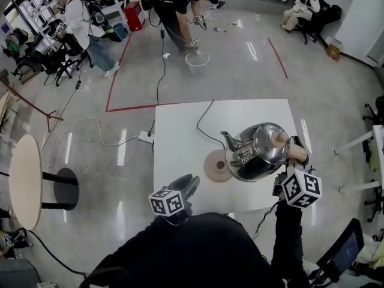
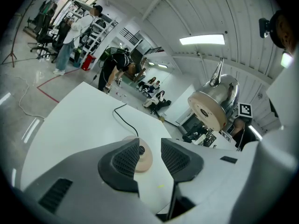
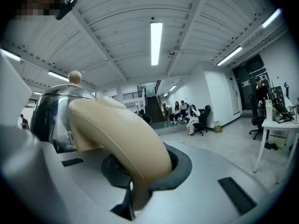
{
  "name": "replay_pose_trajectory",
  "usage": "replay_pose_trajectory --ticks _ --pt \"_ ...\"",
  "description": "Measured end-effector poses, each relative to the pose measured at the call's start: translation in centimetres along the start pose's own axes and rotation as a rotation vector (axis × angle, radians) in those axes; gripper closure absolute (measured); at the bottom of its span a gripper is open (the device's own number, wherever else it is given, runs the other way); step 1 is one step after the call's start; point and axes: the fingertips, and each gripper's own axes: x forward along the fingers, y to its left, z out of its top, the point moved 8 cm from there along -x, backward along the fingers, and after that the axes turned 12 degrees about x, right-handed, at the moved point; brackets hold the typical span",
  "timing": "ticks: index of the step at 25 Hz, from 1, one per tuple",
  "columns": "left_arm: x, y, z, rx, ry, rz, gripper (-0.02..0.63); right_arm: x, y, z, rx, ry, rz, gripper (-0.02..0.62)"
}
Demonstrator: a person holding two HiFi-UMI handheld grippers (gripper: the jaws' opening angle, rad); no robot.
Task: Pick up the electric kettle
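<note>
Task item: the polished steel electric kettle (image 1: 261,152) with beige knob and beige curved handle (image 3: 121,139) sits right of centre in the head view. It is off the table and tilted, spout toward the left of the frame.

Evidence of lift: in the left gripper view the kettle (image 2: 219,101) hangs at upper right with its round beige underside exposed, apart from the table surface.

Base: the round beige power base (image 1: 216,167) lies bare on the white square table (image 1: 180,137), just left of the kettle in the head view, with its black cord (image 1: 204,122) trailing toward the top of the frame.

Right gripper (image 3: 140,167): jaws clamped on the beige handle, and the handle fills the gap between them. In the head view it shows at lower right (image 1: 295,161).

Left gripper (image 2: 149,155): jaws apart, gripping nothing. Only the base (image 2: 142,157) shows beyond the gap. It is at lower centre of the head view (image 1: 186,185), short of the table edge.

Done: handle gripped, and the kettle is judged clear of its base.

Left: little, as far as can be judged. What remains is a steady hold, since the tilt suggests the load hangs off-centre.
</note>
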Motion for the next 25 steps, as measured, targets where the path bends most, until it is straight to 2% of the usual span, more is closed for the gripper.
replay_pose_trajectory --ticks 7,12,18,21,25 --pt "0.3 -0.4 0.3 -0.001 -0.002 0.006 0.449 0.1 0.1 0.3 -0.025 -0.008 0.015 0.546" --pt "0.2 -0.7 2.2 0.039 -0.057 0.023 0.448 0.6 -0.2 -0.3 -0.036 0.014 0.038 0.546" --pt "0.7 -0.1 3.7 0.067 -0.097 0.019 0.448 0.0 -1.4 -2.1 -0.065 0.014 0.01 0.546" --pt "1.4 0.2 2.5 0.048 -0.075 0.018 0.448 -0.1 -1.7 -2.8 -0.079 0.008 0.001 0.548" --pt "1.9 -1.7 -0.6 0.013 -0.022 0.008 0.449 -0.7 -2.9 -2.7 -0.075 0.03 0.016 0.548"
